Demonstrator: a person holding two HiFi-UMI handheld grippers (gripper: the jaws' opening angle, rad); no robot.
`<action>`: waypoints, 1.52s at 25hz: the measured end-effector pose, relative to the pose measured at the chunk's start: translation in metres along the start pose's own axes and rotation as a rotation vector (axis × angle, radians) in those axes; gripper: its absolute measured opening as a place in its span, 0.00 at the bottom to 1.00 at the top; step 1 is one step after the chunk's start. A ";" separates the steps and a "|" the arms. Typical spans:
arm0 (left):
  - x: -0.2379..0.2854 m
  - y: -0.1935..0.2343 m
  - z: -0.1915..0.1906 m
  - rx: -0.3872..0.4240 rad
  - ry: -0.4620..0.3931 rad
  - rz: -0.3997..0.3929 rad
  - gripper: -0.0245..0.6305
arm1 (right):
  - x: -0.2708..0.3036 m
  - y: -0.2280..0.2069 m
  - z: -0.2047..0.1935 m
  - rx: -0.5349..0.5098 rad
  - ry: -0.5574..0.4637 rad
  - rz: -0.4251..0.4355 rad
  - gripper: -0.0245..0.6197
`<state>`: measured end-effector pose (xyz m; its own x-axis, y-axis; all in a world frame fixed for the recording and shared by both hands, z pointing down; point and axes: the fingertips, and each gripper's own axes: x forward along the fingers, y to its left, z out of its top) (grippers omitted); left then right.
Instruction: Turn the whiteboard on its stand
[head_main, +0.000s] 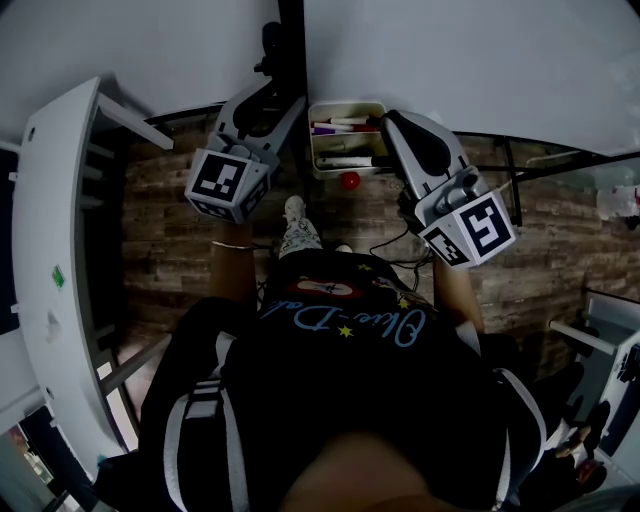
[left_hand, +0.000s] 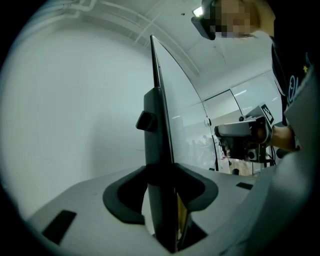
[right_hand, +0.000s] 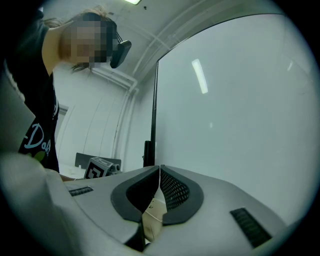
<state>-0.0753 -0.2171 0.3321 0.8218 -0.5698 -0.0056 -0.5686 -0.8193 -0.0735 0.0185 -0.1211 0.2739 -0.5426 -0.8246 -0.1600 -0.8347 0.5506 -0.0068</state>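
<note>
Whiteboard: carried on its stand ahead of the person, above the marker tray.
Left gripper: clamped on the dark upright at the board's left edge.
Right gripper: jaws pressed together, nothing held; set close to the board's face.
Progress: grip is set; rotation is judged largely outstanding.

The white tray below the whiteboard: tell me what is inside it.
Several markers lie in the tray, one with a purple cap and the others dark. The right gripper covers the tray's right end, so whatever lies there cannot be seen.
</note>
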 end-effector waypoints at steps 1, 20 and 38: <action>0.000 0.000 0.000 -0.001 0.002 0.001 0.32 | 0.000 -0.001 0.001 -0.001 0.000 0.000 0.07; -0.002 0.001 -0.002 -0.009 0.004 -0.001 0.32 | -0.002 0.005 -0.001 0.005 -0.001 -0.015 0.07; 0.001 -0.001 -0.001 -0.024 0.042 -0.026 0.32 | 0.017 0.037 0.002 0.021 -0.019 -0.119 0.07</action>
<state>-0.0739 -0.2164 0.3336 0.8341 -0.5503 0.0376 -0.5484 -0.8347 -0.0493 -0.0212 -0.1149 0.2686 -0.4379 -0.8818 -0.1754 -0.8908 0.4519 -0.0478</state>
